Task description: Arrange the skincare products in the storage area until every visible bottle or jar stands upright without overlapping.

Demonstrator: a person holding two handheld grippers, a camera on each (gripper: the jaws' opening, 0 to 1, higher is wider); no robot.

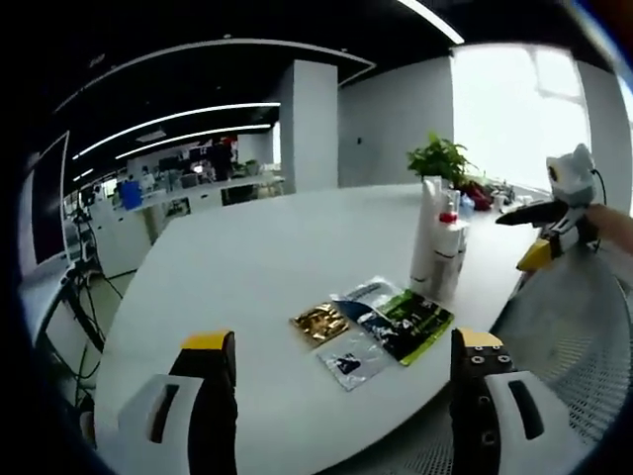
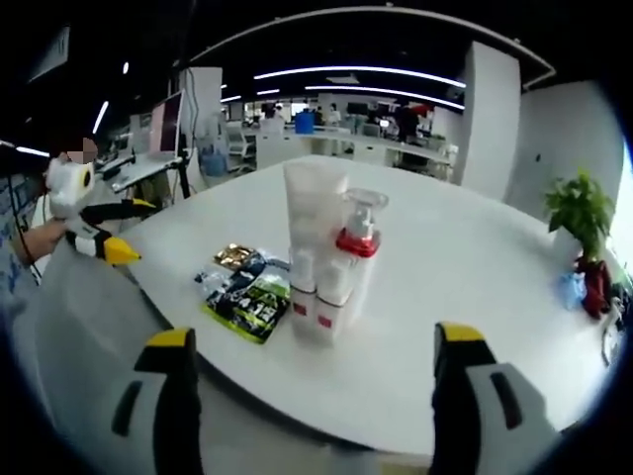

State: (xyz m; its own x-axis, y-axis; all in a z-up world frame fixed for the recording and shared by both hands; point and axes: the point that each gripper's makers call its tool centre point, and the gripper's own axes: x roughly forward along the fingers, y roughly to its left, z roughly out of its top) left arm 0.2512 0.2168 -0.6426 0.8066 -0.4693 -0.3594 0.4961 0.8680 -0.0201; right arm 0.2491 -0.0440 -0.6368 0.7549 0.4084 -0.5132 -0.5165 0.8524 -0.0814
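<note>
Open-plan office, big white desk (image 1: 267, 267) w/ rounded edge, ceiling light strips overhead. Near to far: my left gripper (image 1: 341, 361) hangs off the desk's near edge, jaws wide apart, nothing between them. My right gripper (image 2: 312, 361) is the same, apart and empty, hovering short of the desk.

Next out, flat sachets (image 1: 381, 322) lie spread near the desk edge: a gold one, a clear one, a blue one, a green/black one, some edges overlapping. Just beyond them the bottle cluster (image 2: 326, 267) stands upright: white tube, clear pump bottle w/ red collar, two smaller white bottles in front, all touching or just beside each other. From the right gripper view none looks tipped.

Judgement: bottles seem done already, upright & visible; can't tell if any overlap behind the cluster. Sachets prob. still need tidying. Farther back, potted plant (image 2: 577, 208) and office desks w/ monitors.
</note>
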